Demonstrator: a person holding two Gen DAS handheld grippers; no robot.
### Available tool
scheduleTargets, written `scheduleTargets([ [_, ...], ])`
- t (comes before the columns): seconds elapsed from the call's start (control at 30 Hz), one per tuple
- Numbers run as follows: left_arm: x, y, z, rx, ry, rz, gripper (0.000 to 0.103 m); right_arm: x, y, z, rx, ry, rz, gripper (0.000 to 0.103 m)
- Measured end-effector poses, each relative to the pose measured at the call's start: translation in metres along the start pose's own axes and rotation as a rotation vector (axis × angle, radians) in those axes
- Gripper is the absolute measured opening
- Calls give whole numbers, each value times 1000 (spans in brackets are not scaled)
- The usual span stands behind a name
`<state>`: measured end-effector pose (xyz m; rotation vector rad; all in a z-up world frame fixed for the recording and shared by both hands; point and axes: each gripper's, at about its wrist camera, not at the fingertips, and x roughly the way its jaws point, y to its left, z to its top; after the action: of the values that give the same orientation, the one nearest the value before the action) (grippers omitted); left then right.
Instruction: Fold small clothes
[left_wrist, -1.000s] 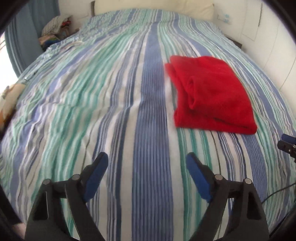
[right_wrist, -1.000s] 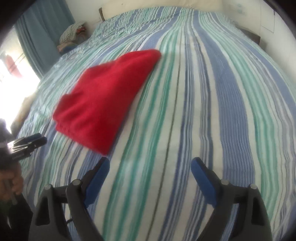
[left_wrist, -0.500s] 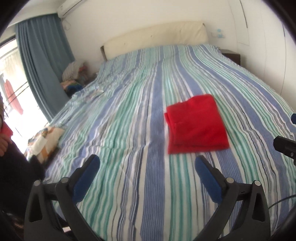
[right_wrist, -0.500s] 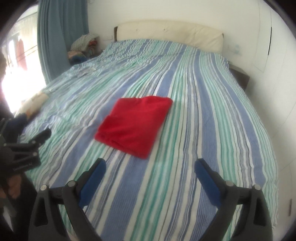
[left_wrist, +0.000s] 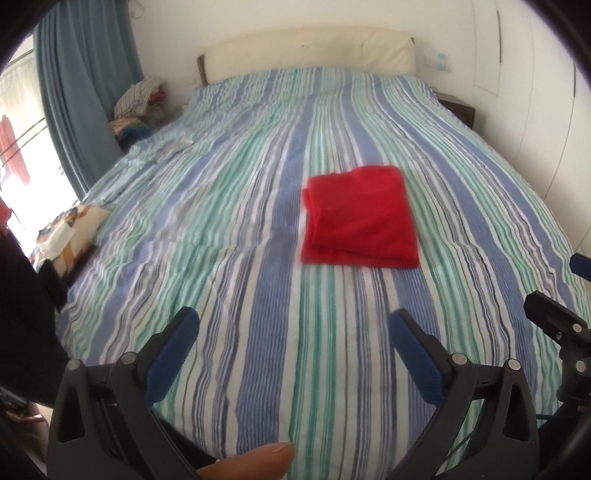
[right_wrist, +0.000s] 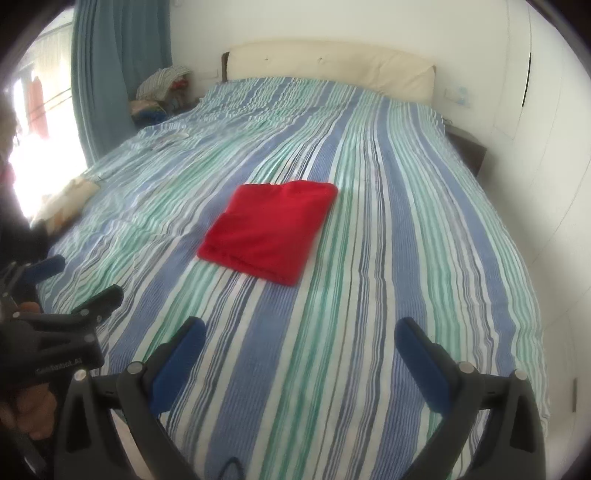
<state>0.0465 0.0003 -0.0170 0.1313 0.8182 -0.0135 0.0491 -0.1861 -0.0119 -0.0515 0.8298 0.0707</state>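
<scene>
A red garment lies folded into a flat rectangle in the middle of the striped bed; it also shows in the right wrist view. My left gripper is open and empty, held back above the bed's near end, well short of the garment. My right gripper is open and empty too, also far back from the garment. The left gripper shows at the left edge of the right wrist view, and the right gripper at the right edge of the left wrist view.
A cream headboard stands at the far end. A pile of clothes sits by the blue curtain at the far left. A patterned cushion lies at the bed's left edge. A dark nightstand is at the far right.
Both grippers have pulled back and up from close over the bed, so the folded red garment now lies farther off and the whole bed is in view. Both stay open.
</scene>
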Motion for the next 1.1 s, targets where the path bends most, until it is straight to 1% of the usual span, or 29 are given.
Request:
scheduleTargets([
  [0.07, -3, 0, -1, -16, 7, -23, 103, -2, 0, -3, -7, 3, -13, 101],
  [0.13, -5, -1, -1, -26, 17, -38, 103, -3, 4, -6, -33, 3, -57, 101],
  [0.27, -5, -1, -2, -46, 40, -37, 103, -4, 5, -10, -49, 4, -97, 101],
  [0.37, -4, 0, -3, -57, 51, -24, 103, -9, 5, -10, -55, -7, -116, 101],
  [0.6, -8, -3, -3, -39, 51, -10, 103, -17, 6, -7, -59, -14, -125, 101],
  [0.77, -11, -8, -4, -12, 53, -15, 103, -20, 7, -6, -54, -14, -105, 101],
  [0.93, -13, -10, -3, 16, 47, 1, 103, -24, 8, -4, -52, -14, -92, 101],
  [1.1, -17, -8, 0, 5, 50, -20, 103, -27, 9, -3, -46, -16, -87, 101],
])
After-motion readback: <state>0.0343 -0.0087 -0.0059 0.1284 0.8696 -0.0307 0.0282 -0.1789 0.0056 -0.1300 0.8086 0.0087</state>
